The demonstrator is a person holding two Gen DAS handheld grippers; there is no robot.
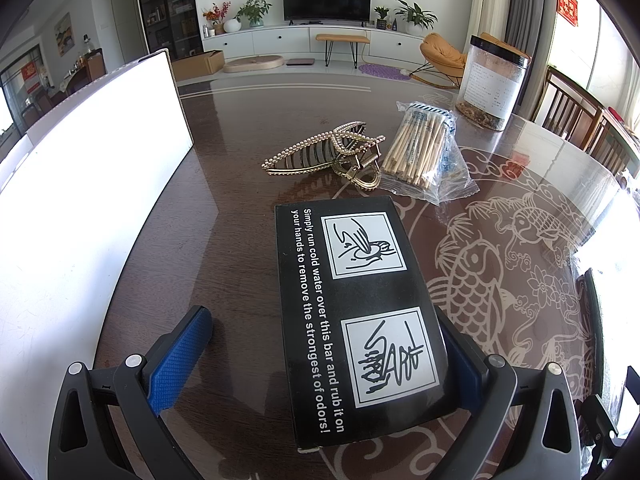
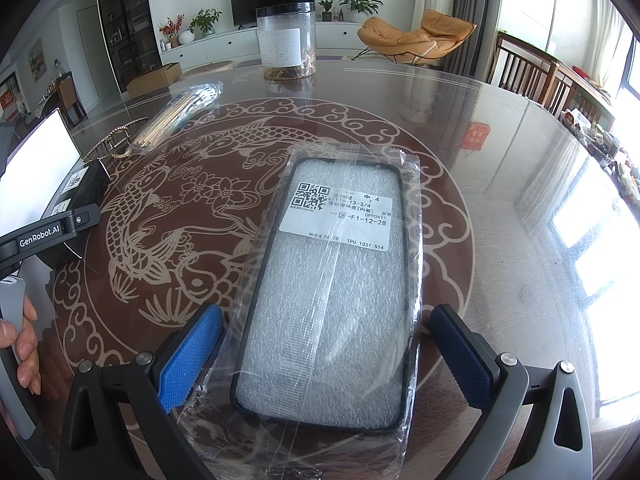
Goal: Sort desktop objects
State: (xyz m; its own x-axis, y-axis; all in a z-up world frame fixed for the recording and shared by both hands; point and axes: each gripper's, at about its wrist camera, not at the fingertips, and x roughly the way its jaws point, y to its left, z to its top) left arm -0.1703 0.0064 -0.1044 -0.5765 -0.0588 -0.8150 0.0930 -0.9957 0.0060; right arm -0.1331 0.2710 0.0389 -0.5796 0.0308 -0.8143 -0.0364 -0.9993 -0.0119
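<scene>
Desktop objects lie loose on the tabletop, so the sorting looks barely begun.

Left hand-held gripper has its jaws apart around the near end of a black soap-bar box; the right pad appears to touch the box edge, the left pad stands clear, so nothing is clamped. Right hand-held gripper is likewise spread, straddling a bagged phone case without squeezing it. Farther off, a pearl hair claw sits just beside a packet of cotton swabs, and a clear jar stands at the far right. A white board runs along the left. Judging by this, every item is yet to be placed.
</scene>
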